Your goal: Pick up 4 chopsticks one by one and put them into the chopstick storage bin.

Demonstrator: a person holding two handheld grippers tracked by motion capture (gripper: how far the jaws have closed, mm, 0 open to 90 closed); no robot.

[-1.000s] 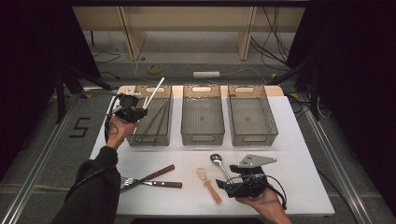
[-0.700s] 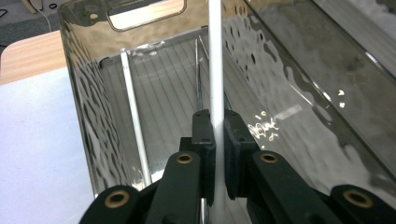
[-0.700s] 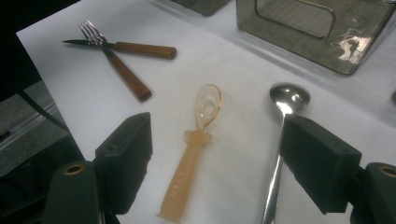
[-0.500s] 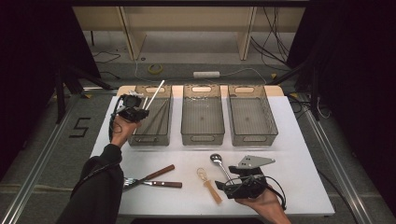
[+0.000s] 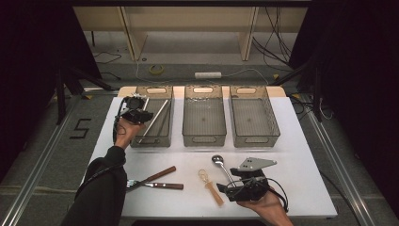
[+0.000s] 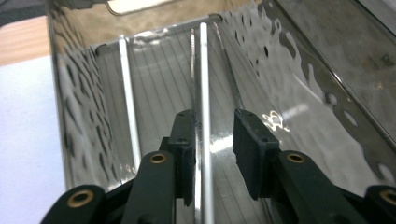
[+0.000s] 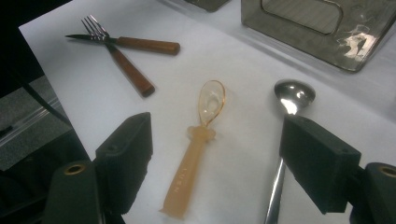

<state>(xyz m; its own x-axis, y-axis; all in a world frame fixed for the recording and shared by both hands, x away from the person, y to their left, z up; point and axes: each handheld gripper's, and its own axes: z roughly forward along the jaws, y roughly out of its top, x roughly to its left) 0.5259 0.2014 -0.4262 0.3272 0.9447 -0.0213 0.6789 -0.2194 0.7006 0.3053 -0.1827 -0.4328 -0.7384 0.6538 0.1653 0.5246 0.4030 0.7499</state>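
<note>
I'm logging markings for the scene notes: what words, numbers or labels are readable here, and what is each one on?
"5": black figure marked on the grey floor left of the table, in the high view.
Embossed lettering on the handle of the amber plastic spoon, in the right gripper view: too faint to read.
Nothing else readable.

Bright lit table [image 5: 301, 141], dark surroundings, glare on bin walls [image 6: 299, 60]

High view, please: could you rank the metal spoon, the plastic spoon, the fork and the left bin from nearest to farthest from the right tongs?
1. Metal spoon: at the right tongs, handle running under them.
2. Plastic spoon: just left of them.
3. Fork: farther left, crossing the knife.
4. Left bin: at the table's far left.
</note>
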